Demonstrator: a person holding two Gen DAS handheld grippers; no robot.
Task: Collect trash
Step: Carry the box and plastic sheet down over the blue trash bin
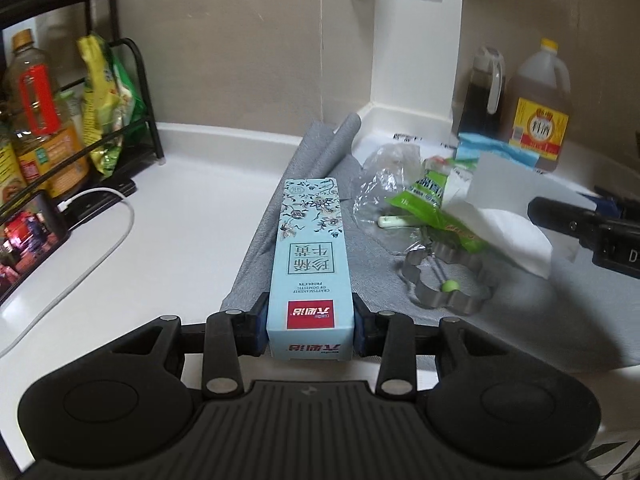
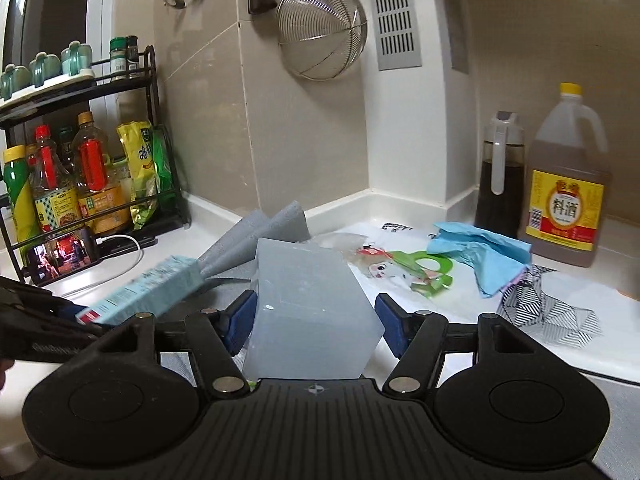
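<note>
Left gripper (image 1: 310,330): your fingers clamp the near end of the blue carton (image 1: 310,264).
Right gripper (image 2: 316,316): grasps a pale translucent block (image 2: 310,312) between both pads.
Carton axis: runs straight ahead from your fingertips.
Advice: carry both level, clear of the remaining wrappers (image 1: 434,204).

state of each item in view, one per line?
left gripper: shut on blue box
blue box: held, lifted
right gripper: shut on white paper
white paper: held
phone: screen on, cable plugged in
blue tissue: crumpled, on counter
strainer: hanging on wall
</note>
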